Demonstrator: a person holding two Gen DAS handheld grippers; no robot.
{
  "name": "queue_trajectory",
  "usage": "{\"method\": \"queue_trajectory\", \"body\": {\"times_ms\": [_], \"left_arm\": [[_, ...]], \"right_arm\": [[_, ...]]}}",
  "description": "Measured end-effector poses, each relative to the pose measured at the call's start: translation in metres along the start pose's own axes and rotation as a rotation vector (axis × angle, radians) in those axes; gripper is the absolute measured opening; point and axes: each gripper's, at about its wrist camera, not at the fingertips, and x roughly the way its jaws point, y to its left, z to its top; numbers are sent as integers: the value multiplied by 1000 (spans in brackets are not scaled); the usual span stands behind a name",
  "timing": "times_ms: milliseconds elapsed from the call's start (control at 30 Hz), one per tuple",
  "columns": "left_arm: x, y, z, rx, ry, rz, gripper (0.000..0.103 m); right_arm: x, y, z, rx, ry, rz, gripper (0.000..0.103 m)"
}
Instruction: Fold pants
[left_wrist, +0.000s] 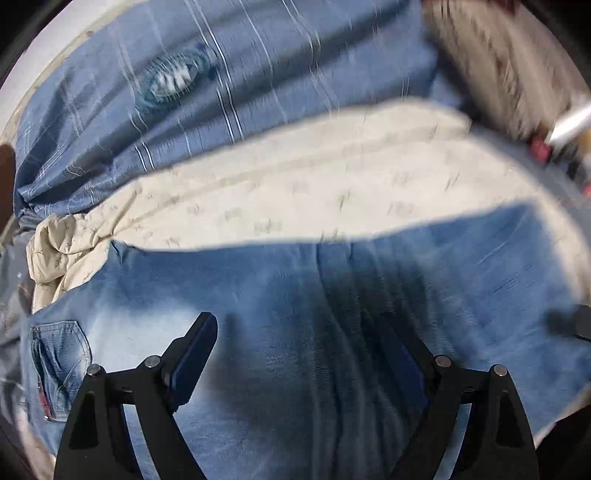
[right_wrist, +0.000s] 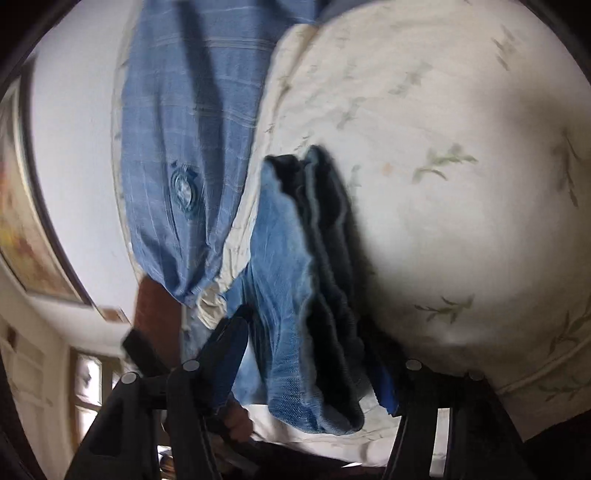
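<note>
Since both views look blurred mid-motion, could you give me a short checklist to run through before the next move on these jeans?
1. Right gripper has denim between its fingers: ok.
2. Right grip fully closed: cannot tell.
3. Left gripper open above the jeans, holding nothing: ok.
4. Jeans lie on the cream sheet: ok.
5. Blue striped pillow apart from the jeans: ok.
6. Lifted edges aligned: cannot tell.

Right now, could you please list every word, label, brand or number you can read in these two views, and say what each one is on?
No text can be read in either view.
Round emblem on the blue plaid cloth: motion-blurred, no letters legible.
Red tag by the back pocket of the jeans: too small and blurred to read.
Cream sheet: leaf print only, no writing.
</note>
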Motion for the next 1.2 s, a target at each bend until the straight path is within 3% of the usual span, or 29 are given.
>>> {"method": "queue_trajectory", "body": {"times_ms": [33,100,300,400,500,600,700,767,833,967,1000,1033,1067,1200], "left_arm": [[3,-2,-1,-12,-4,-8,89],[2,-6,0,-17,-20,-7,88],[-5,-32,3,108,-74,21,83],[-7,-38,10,83,-60,-32,75],[-6,-49,12,101,-70,-6,75],[-4,-38,12,51,-40,-59,76],[-9,-13,9,-34,12,-144,76],[-19,1,5,-62,-7,-147,76],[-28,15,-1,-66,-28,-128,76],[-20,30,-18,-36,10,-17,77],[-17,32,-22,-42,21,-30,77],[-14,32,-23,-47,26,-37,77],[-11,30,-23,-46,26,-33,78],[-12,25,-14,-42,39,-34,78]], "right_arm": [[2,4,-2,-38,1,-38,42],[4,7,-3,-56,10,-46,20],[-13,30,-2,-173,-82,-13,19],[-20,33,1,-190,-116,-19,19],[-22,33,6,-208,-137,-73,19],[-13,18,12,-143,-86,-113,19],[-7,-3,17,-10,-24,-119,24],[-6,-7,18,30,-11,-80,33],[-5,-4,15,22,-17,-43,61],[1,13,5,-73,-52,-55,64],[2,15,3,-95,-64,-76,52],[4,20,1,-130,-80,-120,28],[7,23,-1,-151,-88,-154,20],[6,43,-9,-247,-151,-190,16]]}}
